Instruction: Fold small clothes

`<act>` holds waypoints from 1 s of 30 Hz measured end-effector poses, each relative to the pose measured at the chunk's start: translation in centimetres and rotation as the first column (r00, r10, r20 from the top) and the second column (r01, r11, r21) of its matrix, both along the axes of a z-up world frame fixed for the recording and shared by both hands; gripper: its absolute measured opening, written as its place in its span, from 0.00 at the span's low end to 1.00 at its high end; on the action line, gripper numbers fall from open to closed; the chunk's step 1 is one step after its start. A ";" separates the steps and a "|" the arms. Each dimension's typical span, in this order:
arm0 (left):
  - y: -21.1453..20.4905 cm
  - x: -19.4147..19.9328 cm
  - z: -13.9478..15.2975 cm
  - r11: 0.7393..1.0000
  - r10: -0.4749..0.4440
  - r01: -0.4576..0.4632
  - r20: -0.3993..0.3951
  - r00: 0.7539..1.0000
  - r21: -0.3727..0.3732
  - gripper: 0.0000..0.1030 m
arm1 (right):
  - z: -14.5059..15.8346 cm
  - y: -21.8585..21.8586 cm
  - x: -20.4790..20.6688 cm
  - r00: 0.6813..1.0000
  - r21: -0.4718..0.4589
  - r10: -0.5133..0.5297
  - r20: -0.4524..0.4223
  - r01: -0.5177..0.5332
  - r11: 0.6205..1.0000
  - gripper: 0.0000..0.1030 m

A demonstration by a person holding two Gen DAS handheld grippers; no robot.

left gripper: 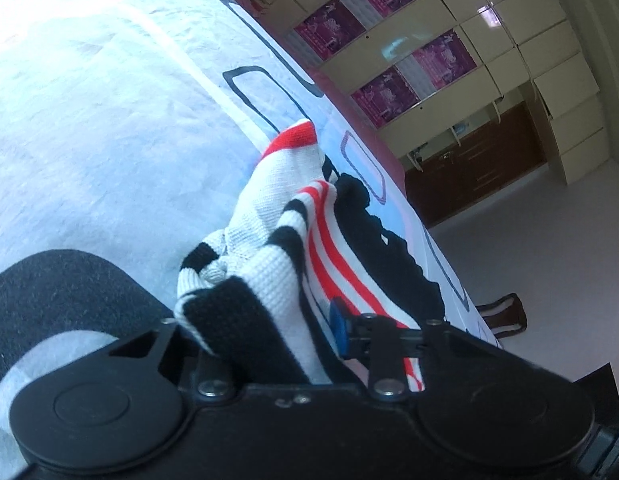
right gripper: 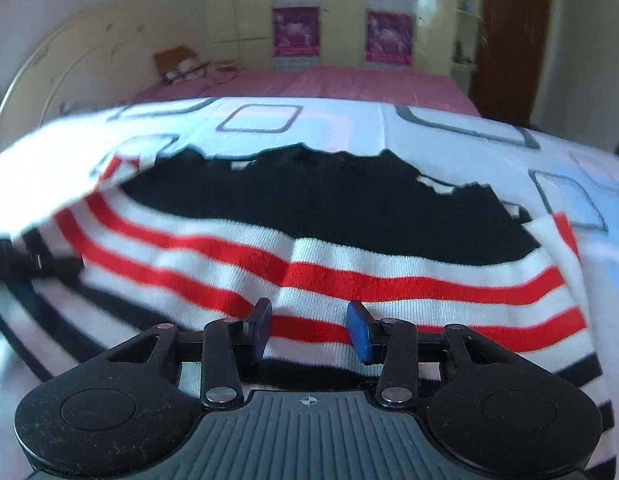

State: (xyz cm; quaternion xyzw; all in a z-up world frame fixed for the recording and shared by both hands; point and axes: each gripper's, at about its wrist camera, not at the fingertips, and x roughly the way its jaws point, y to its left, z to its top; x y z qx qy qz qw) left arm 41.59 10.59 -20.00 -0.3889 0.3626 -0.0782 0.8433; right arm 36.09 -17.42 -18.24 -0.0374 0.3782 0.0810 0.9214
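Sweater (right gripper: 349, 264), a small knit with red, white and black stripes and a black upper part, lies on a bed (right gripper: 469, 148) spread with a white sheet printed with rounded squares; pink bedding shows beyond the sheet.

In the left wrist view the left gripper (left gripper: 285, 320) is rolled so that the bed edge runs diagonally through the picture and the floor shows at the right. It points down at a slant toward the sheet. A bunched fold of the sweater (left gripper: 293, 240) is gathered up between its fingers (left gripper: 338, 320): cloth fills the gap, hiding the left finger completely, and the blue pad of the right finger presses against the striped knit. The fingers are clamped on the sweater. From the grip the cloth runs away toward a red cuff lying near the bed edge.

In the right wrist view the right gripper (right gripper: 309, 332) sits level in the picture, angled down at the sweater. Its fingers (right gripper: 359, 332) stand apart, with a red and white stripe seen between the two blue pads. Whether the pads press on the cloth or only hang just above it I cannot tell. The sweater's left part is lifted and blurred.
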 end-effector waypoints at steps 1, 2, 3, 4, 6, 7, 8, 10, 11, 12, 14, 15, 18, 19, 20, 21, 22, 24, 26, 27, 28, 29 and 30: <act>0.1 -0.1 0.0 1.000 0.005 -0.005 0.002 1.000 -0.002 0.25 | 0.1 -0.1 0.2 1.000 0.010 -0.008 -0.010 0.008 1.000 0.41; 0.1 -0.1 0.0 1.000 0.009 -0.009 0.005 1.000 -0.007 0.23 | 0.1 -0.3 0.4 1.000 0.026 -0.015 -0.016 0.015 1.000 0.41; 0.2 -0.2 0.1 1.000 0.014 -0.014 0.009 1.000 -0.007 0.21 | 0.0 -0.3 0.4 1.000 0.029 -0.013 -0.015 0.013 0.999 0.41; 0.1 -0.3 0.2 1.000 0.017 -0.017 0.016 1.000 -0.002 0.20 | -0.1 -0.2 0.3 1.000 0.021 -0.006 -0.007 0.006 1.000 0.41; -0.2 -0.5 0.8 0.999 0.027 -0.028 0.031 0.999 0.016 0.17 | -0.3 -0.2 0.2 1.000 0.017 -0.001 0.006 0.001 1.000 0.41; -0.5 -0.7 1.2 0.999 0.033 -0.034 0.043 0.999 0.027 0.17 | -0.3 -0.3 0.2 1.000 0.023 0.001 0.006 -0.001 1.000 0.41; -0.8 -0.8 1.6 0.998 0.031 -0.034 0.061 0.998 0.047 0.16 | -0.2 -0.4 0.3 1.000 0.028 0.005 0.004 -0.006 1.000 0.41; -1.8 -1.0 2.9 0.995 0.020 -0.030 0.095 0.995 0.100 0.16 | -0.1 -0.7 0.3 1.000 0.035 0.023 0.004 -0.023 0.999 0.41; -2.3 -1.1 3.6 0.992 0.011 -0.025 0.113 0.994 0.125 0.16 | 0.0 -1.1 0.4 1.000 0.056 0.030 0.002 -0.030 0.998 0.41; -2.9 -1.2 4.3 0.988 -0.001 -0.020 0.134 0.991 0.153 0.15 | 0.2 -1.6 0.4 1.000 0.079 0.031 0.002 -0.031 0.996 0.41; -4.4 -1.2 6.0 0.977 -0.040 0.000 0.179 0.983 0.215 0.15 | 0.6 -2.8 0.2 1.000 0.138 0.013 0.009 -0.014 0.990 0.41; -5.3 -1.2 6.7 0.971 -0.061 0.012 0.197 0.978 0.240 0.15 | 0.8 -3.5 0.0 1.000 0.164 0.003 0.013 -0.005 0.986 0.41; -8.5 -1.0 8.8 0.949 -0.136 0.056 0.245 0.960 0.309 0.15 | 1.4 -5.9 -0.5 1.000 0.231 -0.017 0.007 0.015 0.973 0.41; -9.9 -1.0 9.5 0.940 -0.168 0.074 0.261 0.951 0.333 0.15 | 1.7 -6.8 -0.8 1.000 0.245 -0.027 0.010 0.024 0.969 0.41; -11.4 -0.9 10.0 0.930 -0.201 0.095 0.274 0.940 0.356 0.15 | 2.0 -7.9 -1.2 0.999 0.259 -0.039 0.017 0.034 0.965 0.41; -13.2 -0.9 10.5 0.917 -0.241 0.122 0.285 0.928 0.379 0.15 | 2.4 -9.0 -1.5 0.998 0.271 -0.051 0.022 0.043 0.962 0.41; -14.7 -0.8 10.9 0.905 -0.278 0.147 0.293 0.915 0.399 0.15 | 2.6 -10.0 -1.9 0.998 0.278 -0.063 0.027 0.053 0.959 0.41; -18.4 -0.7 11.4 0.874 -0.361 0.204 0.309 0.880 0.441 0.15 | 3.2 -12.1 -2.7 0.995 0.288 -0.088 0.036 0.074 0.955 0.41; -22.2 -0.8 11.4 0.846 -0.433 0.259 0.316 0.845 0.467 0.15 | 3.6 -14.6 -3.5 0.991 0.295 -0.125 0.041 0.107 0.950 0.42; -24.2 -0.9 11.3 0.829 -0.469 0.287 0.317 0.824 0.481 0.15 | 3.8 -15.7 -4.0 0.988 0.296 -0.145 0.043 0.126 0.947 0.41; -25.9 -0.9 10.7 0.809 -0.504 0.314 0.313 0.805 0.497 0.15 | 3.8 -16.9 -4.5 0.985 0.296 -0.167 0.044 0.147 0.944 0.41; -27.6 -1.1 10.1 0.786 -0.538 0.339 0.301 0.787 0.517 0.15 | 3.9 -18.1 -5.0 0.981 0.294 -0.189 0.043 0.168 0.941 0.42; -29.3 -1.2 9.3 0.757 -0.572 0.365 0.280 0.771 0.542 0.15 | 3.8 -19.2 -5.5 0.977 0.289 -0.211 0.041 0.190 0.938 0.42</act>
